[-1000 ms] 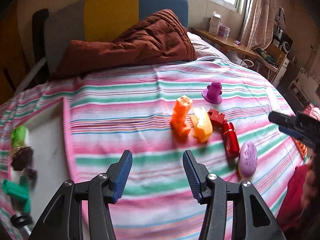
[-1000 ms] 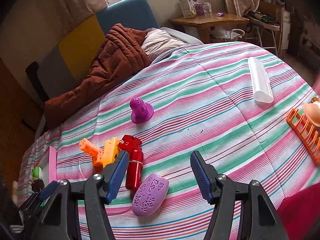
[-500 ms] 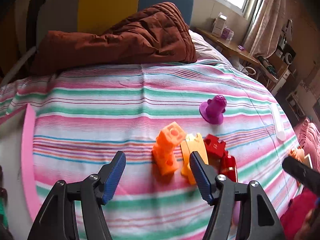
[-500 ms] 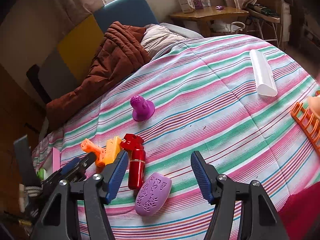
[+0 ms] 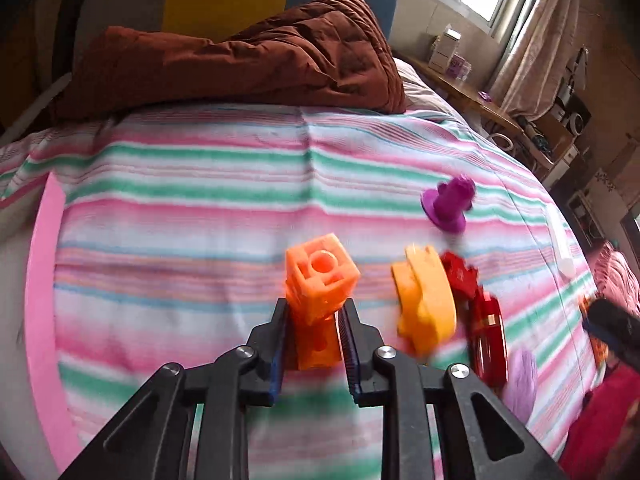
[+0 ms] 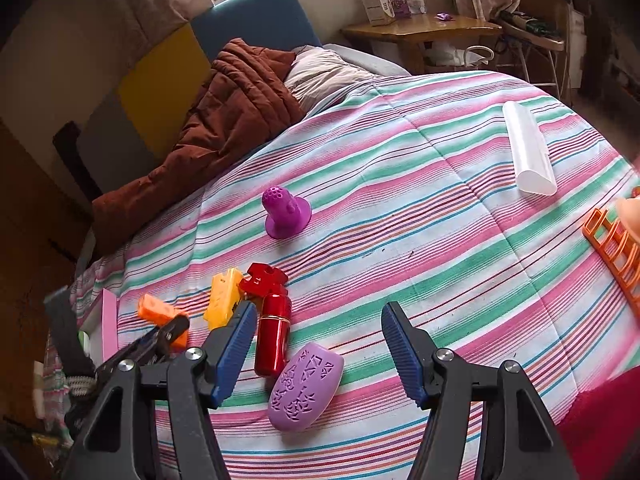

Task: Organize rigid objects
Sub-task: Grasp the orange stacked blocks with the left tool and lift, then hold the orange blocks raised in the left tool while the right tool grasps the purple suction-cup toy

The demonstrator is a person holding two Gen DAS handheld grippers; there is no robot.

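An orange block with holes (image 5: 320, 280) stands on the striped bedspread (image 5: 200, 208), and my left gripper (image 5: 314, 312) is closing on its lower part, both pads against its sides. The right wrist view shows the same grip on the orange block (image 6: 156, 312) at the far left. Beside it lie a yellow piece (image 5: 424, 304), a red jagged piece (image 6: 264, 276), a red cylinder (image 6: 274, 332) and a lilac oval piece (image 6: 306, 388). A purple stand (image 6: 286, 212) sits farther back. My right gripper (image 6: 320, 328) hangs open above the lilac piece and holds nothing.
A pink-edged tray (image 5: 40, 280) lies at the bed's left side. A white tube (image 6: 528, 152) and an orange rack (image 6: 616, 248) sit on the right of the bed. A brown quilt (image 5: 248, 52) is heaped at the headboard, and a wooden table (image 6: 420, 28) stands behind.
My left gripper moved right and down from the tray side to the orange block and closed on it. The right gripper stayed where it was, still open.
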